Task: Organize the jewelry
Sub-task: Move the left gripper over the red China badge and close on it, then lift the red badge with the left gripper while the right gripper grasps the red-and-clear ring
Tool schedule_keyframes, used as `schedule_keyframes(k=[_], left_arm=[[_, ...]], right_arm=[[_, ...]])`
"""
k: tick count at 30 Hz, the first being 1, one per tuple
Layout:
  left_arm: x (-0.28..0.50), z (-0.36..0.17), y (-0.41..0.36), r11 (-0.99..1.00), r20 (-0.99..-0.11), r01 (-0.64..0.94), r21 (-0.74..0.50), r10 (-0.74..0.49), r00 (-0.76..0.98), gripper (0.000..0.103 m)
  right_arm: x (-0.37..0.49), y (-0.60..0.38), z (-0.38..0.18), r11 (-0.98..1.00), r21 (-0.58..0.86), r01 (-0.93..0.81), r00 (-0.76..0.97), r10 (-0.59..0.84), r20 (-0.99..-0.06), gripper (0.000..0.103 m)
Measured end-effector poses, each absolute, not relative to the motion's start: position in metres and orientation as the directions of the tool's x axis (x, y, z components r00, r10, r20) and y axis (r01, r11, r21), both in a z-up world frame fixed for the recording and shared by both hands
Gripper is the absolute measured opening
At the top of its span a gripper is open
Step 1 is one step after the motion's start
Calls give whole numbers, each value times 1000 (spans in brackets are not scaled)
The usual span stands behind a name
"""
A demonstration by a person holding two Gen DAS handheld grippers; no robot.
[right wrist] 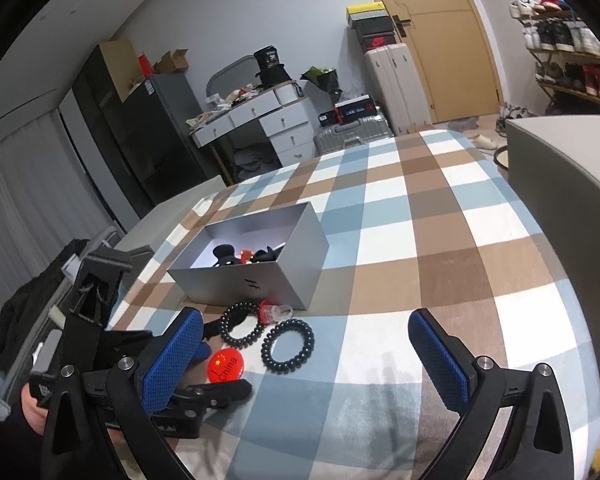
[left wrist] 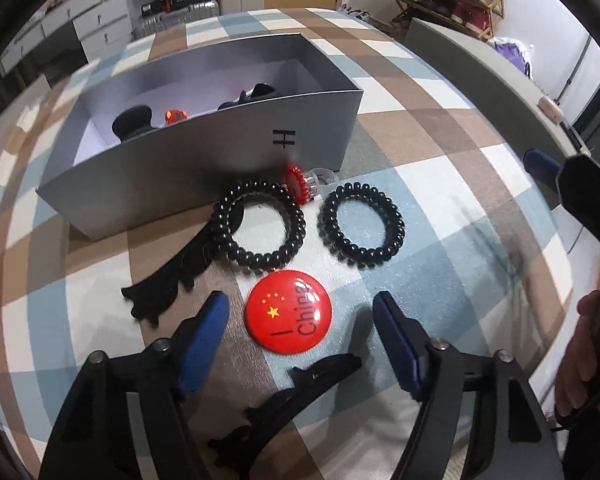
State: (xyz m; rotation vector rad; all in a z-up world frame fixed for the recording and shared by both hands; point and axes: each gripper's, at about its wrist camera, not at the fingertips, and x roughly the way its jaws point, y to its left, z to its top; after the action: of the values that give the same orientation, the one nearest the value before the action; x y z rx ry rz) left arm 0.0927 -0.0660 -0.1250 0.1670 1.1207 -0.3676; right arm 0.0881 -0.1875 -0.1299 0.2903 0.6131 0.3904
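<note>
Left gripper, jaws spread, is straddling the red badge lying on the bed before the grey box; right gripper, jaws spread, is hovering clear

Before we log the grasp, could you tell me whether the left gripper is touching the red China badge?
Apart. The left wrist view shows the left gripper open, checked cloth visible between each jaw and the red China badge.

Checked bedspread, suitcases, door
</note>
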Motion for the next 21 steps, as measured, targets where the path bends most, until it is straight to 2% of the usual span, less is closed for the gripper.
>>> schedule_keyframes(k=[1, 5, 21], left_arm=[[93, -124, -67, 928, -900, 371, -47, -200, 387, 62], [94, -124, -68, 928, -897, 373, -9, -172, 407, 37], [86, -107, -59, 928, -865, 371, -42, -220, 451, 37]], right_arm=[[88, -188, -130, 887, 377, -267, 748, 437, -499, 103], [88, -187, -131, 886, 379, -268, 748, 439, -497, 103], [86, -183, -130, 881, 380, -281, 742, 451, -497, 103]])
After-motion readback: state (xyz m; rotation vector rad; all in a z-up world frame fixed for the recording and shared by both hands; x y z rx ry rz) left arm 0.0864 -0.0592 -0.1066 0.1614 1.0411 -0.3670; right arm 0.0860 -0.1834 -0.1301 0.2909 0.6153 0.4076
